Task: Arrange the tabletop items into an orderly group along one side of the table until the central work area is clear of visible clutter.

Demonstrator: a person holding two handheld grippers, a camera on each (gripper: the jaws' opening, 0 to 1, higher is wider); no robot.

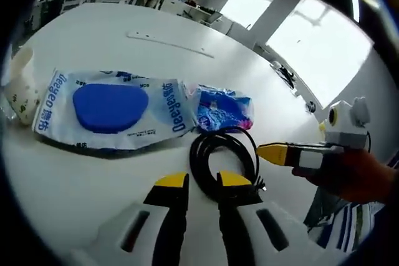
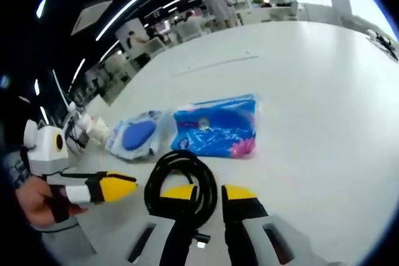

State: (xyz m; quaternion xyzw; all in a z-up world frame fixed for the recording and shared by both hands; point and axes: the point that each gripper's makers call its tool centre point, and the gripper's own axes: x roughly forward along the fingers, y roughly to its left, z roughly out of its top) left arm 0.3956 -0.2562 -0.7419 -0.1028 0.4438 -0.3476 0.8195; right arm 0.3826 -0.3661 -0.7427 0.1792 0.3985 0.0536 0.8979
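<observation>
Cable (image 1: 223, 157), black and coiled, is seen on the white table (image 1: 112, 35) beside two blue packets. Left gripper (image 1: 202, 180) and right gripper (image 2: 209, 192) are spread around it. A cup (image 1: 19, 85) is caught in the left gripper view.

bright window glare washes the white table (image 1: 124, 35); fisheye edges bend and blur

The surface (image 1: 112, 42) looks smooth, white and faintly glossy, catching window glare toward 1 o'clock. The wipes pack (image 1: 109, 109) and the small blue pack (image 1: 222, 108) are crinkled, shiny plastic film. The coiled cable (image 1: 219, 154) is matt black rubbery sheath beside hard yellow-tipped plastic tongs (image 1: 202, 180).
</observation>
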